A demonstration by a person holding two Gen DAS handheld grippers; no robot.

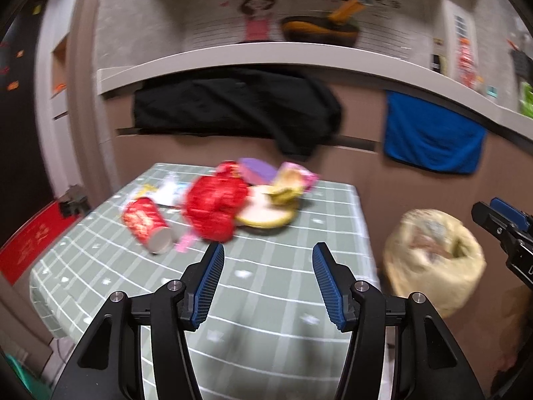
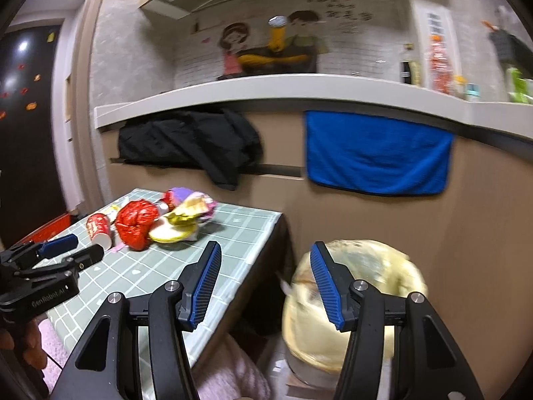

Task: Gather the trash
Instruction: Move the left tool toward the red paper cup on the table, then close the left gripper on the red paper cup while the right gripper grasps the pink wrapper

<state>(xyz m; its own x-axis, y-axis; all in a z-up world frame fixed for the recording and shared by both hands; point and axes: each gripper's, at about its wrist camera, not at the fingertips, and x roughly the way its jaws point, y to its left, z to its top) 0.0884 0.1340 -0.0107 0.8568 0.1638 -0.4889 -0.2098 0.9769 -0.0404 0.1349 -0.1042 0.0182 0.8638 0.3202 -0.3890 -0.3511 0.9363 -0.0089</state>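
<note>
Trash lies on the green checked table (image 1: 266,286): a red paper cup on its side (image 1: 146,225), a crumpled red wrapper (image 1: 213,206), a yellow-rimmed plate (image 1: 266,215) with a yellowish wrapper (image 1: 288,185), and a purple lid (image 1: 258,170). A bin lined with a yellow bag (image 1: 433,260) stands right of the table. My left gripper (image 1: 266,250) is open and empty above the table, short of the trash. My right gripper (image 2: 265,248) is open and empty, over the table edge and the bin (image 2: 373,286). The pile also shows in the right wrist view (image 2: 136,220).
A brown counter front with a black jacket (image 1: 233,110) and a blue towel (image 1: 433,133) stands behind the table. A white packet (image 1: 170,188) lies behind the cup. A red box (image 1: 30,240) sits on the floor at left.
</note>
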